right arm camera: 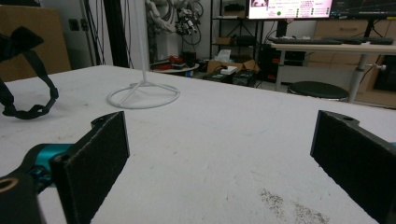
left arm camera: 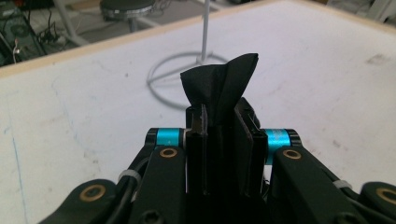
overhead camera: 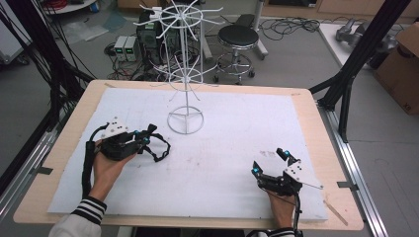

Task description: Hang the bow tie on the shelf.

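Note:
A black strap [overhead camera: 159,147] with a loop lies on the white sheet, left of centre, and one folded end of it is pinched in my left gripper [overhead camera: 146,136]. In the left gripper view the black fabric [left arm camera: 223,86] sticks up from between the shut jaws. The strap's loop [right arm camera: 28,93] hangs down to the sheet in the right gripper view. A white wire display stand [overhead camera: 185,74] rises just beyond the strap, its ring base [left arm camera: 175,77] ahead of the left gripper. My right gripper [overhead camera: 269,162] rests at the front right, open and empty, its pads [right arm camera: 95,158] wide apart.
The white sheet [overhead camera: 237,128] covers most of a wooden table [overhead camera: 321,128]. Beyond the far edge stand a black stool [overhead camera: 238,42], cables and electronics on the floor. A cardboard box [overhead camera: 402,64] and black frame posts [overhead camera: 356,54] are to the right.

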